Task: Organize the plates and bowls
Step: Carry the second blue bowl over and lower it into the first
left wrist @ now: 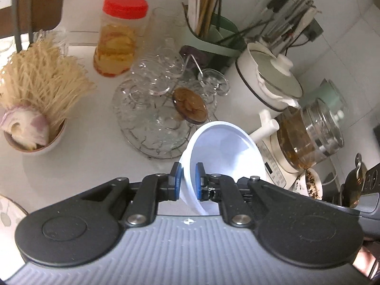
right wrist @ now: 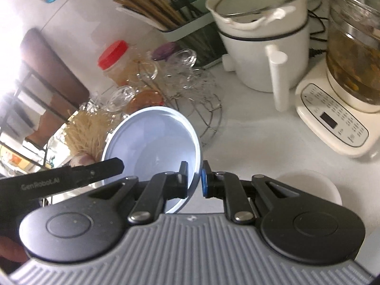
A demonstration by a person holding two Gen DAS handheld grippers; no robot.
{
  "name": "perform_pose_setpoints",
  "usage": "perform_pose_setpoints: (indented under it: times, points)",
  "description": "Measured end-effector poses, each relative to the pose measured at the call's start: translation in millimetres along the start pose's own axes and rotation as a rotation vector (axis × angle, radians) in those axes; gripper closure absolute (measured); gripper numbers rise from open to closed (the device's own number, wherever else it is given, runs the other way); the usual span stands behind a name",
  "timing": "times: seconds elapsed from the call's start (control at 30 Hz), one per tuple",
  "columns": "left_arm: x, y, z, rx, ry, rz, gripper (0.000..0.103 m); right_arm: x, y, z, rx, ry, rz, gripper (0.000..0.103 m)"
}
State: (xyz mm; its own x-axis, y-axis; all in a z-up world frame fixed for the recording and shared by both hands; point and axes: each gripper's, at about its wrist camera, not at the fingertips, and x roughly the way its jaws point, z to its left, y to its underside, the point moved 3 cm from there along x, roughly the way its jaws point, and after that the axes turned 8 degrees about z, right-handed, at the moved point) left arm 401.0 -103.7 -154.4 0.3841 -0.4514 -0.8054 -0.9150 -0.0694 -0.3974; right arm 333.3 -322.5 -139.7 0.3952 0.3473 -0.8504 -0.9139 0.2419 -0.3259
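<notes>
Both tools are clenched on crockery lifted clear of the bench, each gripping by the rim, presumably so the pieces can be carried and stacked. The left tool (left wrist: pixel 187 181) pinches the wall of a white bowl (left wrist: pixel 225 152), one pad inside and one outside, the bowl tipped above the bench near the glass rack (left wrist: pixel 156 114). The right tool (right wrist: pixel 193 180) nips the edge of a pale plate (right wrist: pixel 152 142), held tilted in front of the noodles (right wrist: pixel 87 128). A second white bowl (right wrist: pixel 311 185) sits at the near bench edge
</notes>
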Motion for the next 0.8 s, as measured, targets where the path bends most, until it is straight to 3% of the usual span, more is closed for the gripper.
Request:
perform_pose_setpoints:
  times: [0.4,0.8]
  points:
    - [-33.9,13.5,23.7,-0.026,-0.024,-0.058,0.09,2.9,5.5,34.2,-0.077,-0.044,0.004,0.09]
    - [-54.2,47.1,76.2,-0.162,-0.061,-0.059,0.09,25.3,29.4,76.8,-0.183,-0.048,0.11,0.088]
